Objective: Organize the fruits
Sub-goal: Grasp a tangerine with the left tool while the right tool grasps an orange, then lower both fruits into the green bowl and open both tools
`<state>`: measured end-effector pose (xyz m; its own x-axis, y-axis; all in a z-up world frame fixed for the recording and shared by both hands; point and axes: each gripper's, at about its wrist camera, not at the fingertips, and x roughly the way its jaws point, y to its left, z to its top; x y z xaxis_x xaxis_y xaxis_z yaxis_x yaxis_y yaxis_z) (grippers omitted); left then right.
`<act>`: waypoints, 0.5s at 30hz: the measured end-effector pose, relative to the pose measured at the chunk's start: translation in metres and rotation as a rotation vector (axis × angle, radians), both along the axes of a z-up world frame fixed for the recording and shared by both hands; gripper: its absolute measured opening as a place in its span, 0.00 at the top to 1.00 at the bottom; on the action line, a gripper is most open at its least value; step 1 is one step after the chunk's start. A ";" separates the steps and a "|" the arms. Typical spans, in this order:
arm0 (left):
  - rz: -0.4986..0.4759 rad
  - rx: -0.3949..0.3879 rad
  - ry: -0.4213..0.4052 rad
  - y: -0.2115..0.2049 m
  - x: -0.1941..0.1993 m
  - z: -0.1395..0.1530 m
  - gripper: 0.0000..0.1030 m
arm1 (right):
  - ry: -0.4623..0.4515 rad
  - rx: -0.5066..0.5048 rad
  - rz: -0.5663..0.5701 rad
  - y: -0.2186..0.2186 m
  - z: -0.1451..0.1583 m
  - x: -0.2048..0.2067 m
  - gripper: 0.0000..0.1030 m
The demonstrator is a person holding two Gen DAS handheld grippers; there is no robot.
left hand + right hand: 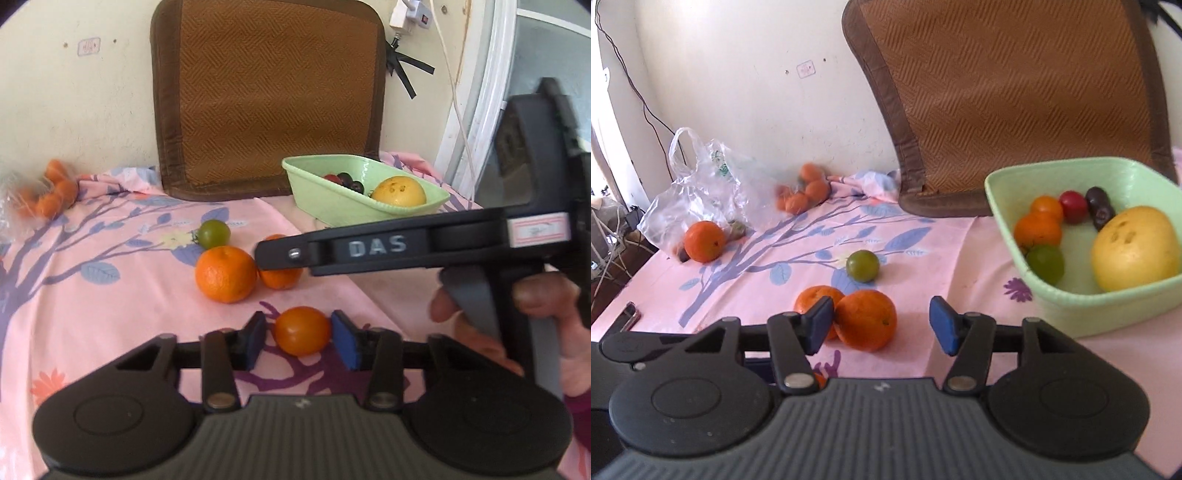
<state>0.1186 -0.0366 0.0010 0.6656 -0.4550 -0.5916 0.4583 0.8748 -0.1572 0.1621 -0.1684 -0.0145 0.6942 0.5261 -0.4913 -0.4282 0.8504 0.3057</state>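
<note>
Two blue pads of the left hand-held gripper [298,341] pressed against either side of a small orange tomato [302,330], low on the pink floral cloth [110,295] of the bench. Right hand-held gripper [882,325] with jaws apart and nothing between the pads, a large orange [866,319] just beside its left pad, the green tub [993,192] of fruit near on the right.

Home room, floral pink tablecloth [923,236], woven seat cushion [269,96] against wall, plastic fruit bag [701,184]
</note>
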 end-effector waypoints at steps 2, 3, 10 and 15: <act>-0.006 0.010 -0.008 -0.002 -0.003 0.001 0.68 | 0.022 0.048 0.029 -0.005 0.000 -0.002 0.60; -0.011 0.005 -0.008 -0.001 -0.004 0.002 0.68 | 0.025 0.051 0.024 -0.006 0.002 -0.005 0.60; -0.037 -0.142 -0.059 -0.001 0.018 0.048 0.68 | -0.199 0.058 -0.174 -0.071 0.035 -0.045 0.60; -0.072 -0.212 -0.026 -0.040 0.079 0.070 0.68 | -0.252 0.008 -0.298 -0.107 0.034 -0.045 0.60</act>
<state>0.1973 -0.0764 0.0712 0.6403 -0.6144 -0.4610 0.5248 0.7882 -0.3216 0.1168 -0.2752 0.0196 0.9158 0.2860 -0.2820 -0.2250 0.9469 0.2298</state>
